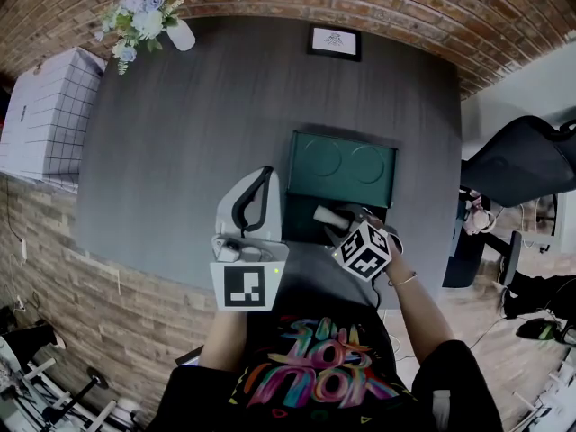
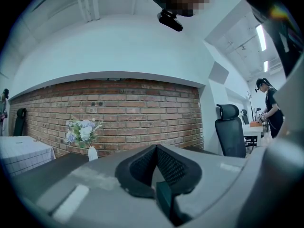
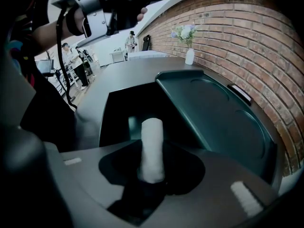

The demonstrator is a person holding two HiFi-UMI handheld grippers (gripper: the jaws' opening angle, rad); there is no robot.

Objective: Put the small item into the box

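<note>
A dark green box (image 1: 290, 196) stands on the grey table, its lid (image 1: 342, 165) tipped open toward the far side. My right gripper (image 1: 335, 226) tilts down over the near part of the box, shut on a small white roll (image 1: 326, 214). In the right gripper view the roll (image 3: 152, 137) sticks out between the jaws of the right gripper (image 3: 152, 172), above the box's dark inside (image 3: 121, 113) and beside the lid (image 3: 213, 108). My left gripper (image 1: 261, 176) hovers just left of the box, pointing level. In its own view the left gripper (image 2: 156, 170) is shut with nothing between its pads.
A vase of flowers (image 1: 144, 21) and a small framed card (image 1: 334, 40) stand at the table's far edge by the brick wall. A white checked block (image 1: 45, 106) sits at the left. An office chair (image 1: 522, 160) is off the table's right. A person (image 2: 268, 103) stands at a distant desk.
</note>
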